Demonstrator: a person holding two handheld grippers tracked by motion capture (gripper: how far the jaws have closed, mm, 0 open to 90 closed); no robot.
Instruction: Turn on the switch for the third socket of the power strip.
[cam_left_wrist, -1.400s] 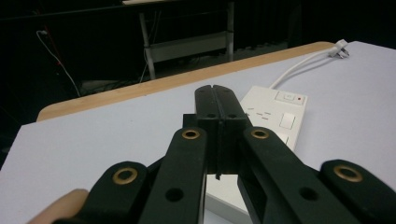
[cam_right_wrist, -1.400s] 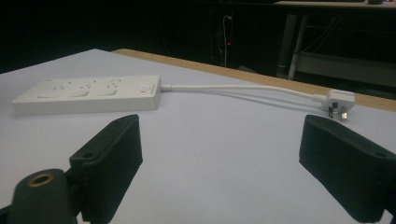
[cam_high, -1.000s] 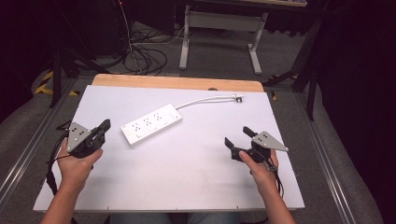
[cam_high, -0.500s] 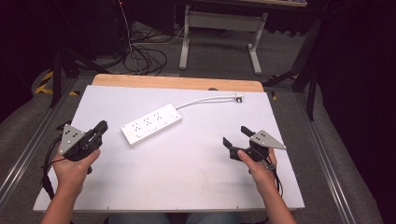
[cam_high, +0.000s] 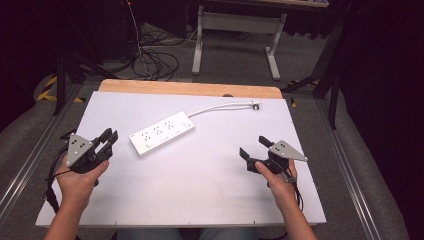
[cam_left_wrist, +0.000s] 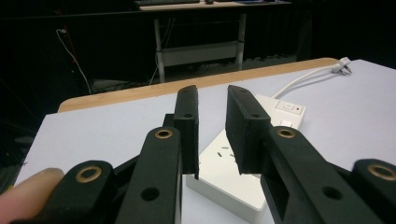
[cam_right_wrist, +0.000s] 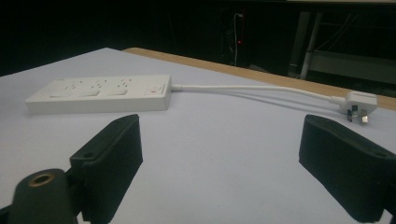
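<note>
Left gripper view: left gripper (cam_left_wrist: 212, 128) jaws just opening, empty.

A white-topped counter (cam_high: 200, 190) with a bare wooden strip along its far edge is seen. A white power strip (cam_high: 162, 133) is laid flat on it at an angle, left of centre; its white cable (cam_high: 220, 106) is run to a plug (cam_high: 255, 104) lying near the wooden edge.
</note>
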